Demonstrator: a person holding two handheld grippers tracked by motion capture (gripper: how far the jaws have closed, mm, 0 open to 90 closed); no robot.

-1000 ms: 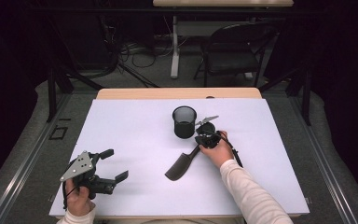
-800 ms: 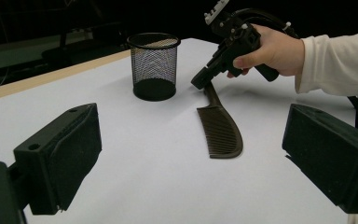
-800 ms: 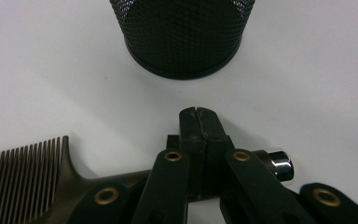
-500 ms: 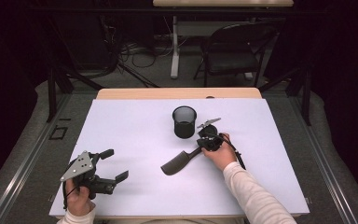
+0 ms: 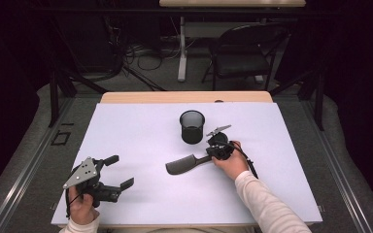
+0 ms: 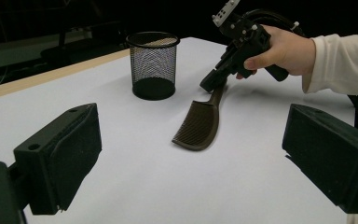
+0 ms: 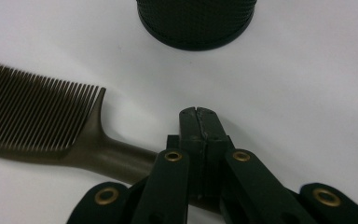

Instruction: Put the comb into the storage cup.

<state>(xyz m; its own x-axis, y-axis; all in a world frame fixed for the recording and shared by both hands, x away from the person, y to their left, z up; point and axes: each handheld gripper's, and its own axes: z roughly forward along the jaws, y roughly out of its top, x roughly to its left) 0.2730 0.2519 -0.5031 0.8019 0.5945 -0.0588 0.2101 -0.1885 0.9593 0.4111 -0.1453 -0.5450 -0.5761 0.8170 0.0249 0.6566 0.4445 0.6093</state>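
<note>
A white table top stands in a dark room, with a strip of pale wood showing along its far edge. The floor around it is grey carpet, and metal rails run along it on the left and right. Beyond the far edge stands a black folding chair to the right, beside the white leg of another table. Loose cables lie on the floor to the left of that leg. The walls are lost in darkness.
</note>
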